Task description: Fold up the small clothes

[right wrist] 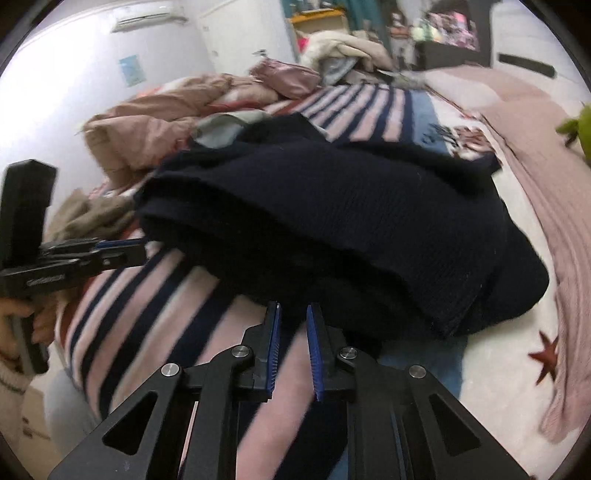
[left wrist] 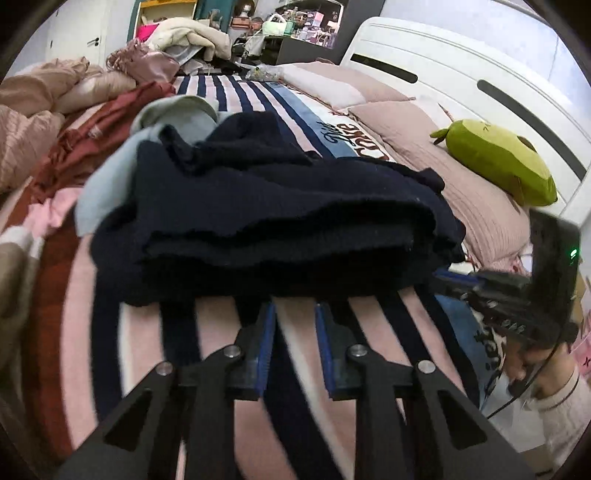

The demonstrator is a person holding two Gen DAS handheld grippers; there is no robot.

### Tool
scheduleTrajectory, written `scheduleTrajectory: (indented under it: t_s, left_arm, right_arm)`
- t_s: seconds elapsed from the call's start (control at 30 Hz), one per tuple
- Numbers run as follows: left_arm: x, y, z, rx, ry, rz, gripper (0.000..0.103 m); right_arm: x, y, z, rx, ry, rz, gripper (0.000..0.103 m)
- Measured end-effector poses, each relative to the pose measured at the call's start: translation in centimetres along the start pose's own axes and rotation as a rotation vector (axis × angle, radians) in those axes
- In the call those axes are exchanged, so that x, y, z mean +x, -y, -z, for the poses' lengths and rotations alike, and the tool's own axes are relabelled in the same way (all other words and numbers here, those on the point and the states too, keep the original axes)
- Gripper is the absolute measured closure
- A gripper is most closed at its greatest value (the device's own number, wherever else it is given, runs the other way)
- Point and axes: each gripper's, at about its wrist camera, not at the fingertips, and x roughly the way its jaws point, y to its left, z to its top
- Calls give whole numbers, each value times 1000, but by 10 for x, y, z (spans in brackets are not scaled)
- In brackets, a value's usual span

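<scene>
A folded navy knit garment (left wrist: 277,206) (right wrist: 332,221) lies on the striped blanket (left wrist: 373,325) (right wrist: 147,295). A light blue-grey garment (left wrist: 110,177) (right wrist: 221,129) pokes out from behind it. My left gripper (left wrist: 295,306) sits just short of the navy garment's near edge, jaws a narrow gap apart with only blanket showing between them. In the right wrist view the left gripper (right wrist: 142,245) reaches the garment's left edge. My right gripper (right wrist: 293,304) stands at the near edge too, jaws almost together and empty. The left wrist view has the right gripper (left wrist: 443,275) at the garment's right end.
Crumpled clothes (left wrist: 92,136) and a beige quilt (right wrist: 147,125) pile up at the blanket's left. Pink pillows (left wrist: 424,147) and a green plush toy (left wrist: 498,162) lie to the right by the white headboard (left wrist: 461,62). A cluttered shelf (left wrist: 303,29) stands beyond the bed.
</scene>
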Motion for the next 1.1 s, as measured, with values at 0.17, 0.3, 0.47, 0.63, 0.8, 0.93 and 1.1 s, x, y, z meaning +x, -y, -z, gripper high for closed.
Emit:
scheduleTrajectory:
  t_s: [0.17,0.3,0.47,0.63,0.8,0.93,1.1]
  left_arm:
    - [9,-5,-25,-40,55,-20,84]
    - [18,-5,-56,-20,61,-19,84]
    - [36,-5,-104,16,62,-65,84]
    - [53,-15,-163,-1,108,-90,83]
    - [75,-34,-210,-49,127,-119,65]
    - [74,-45,-222,-52,161,-127,56]
    - [32,-54,-207,-70,190,-15,31]
  right_arm:
    - [-3,13,-12,49,54,6,97]
    - [-1,20,-31,26,78,49,98]
    - [7,47,-68,69,107,99,97]
    - [19,80,-116,67,139,156,96]
    - [47,106,-141,87,77,186,96]
    - [52,120,-140,103,67,204,94]
    - [20,129,-118,146,94,175,79]
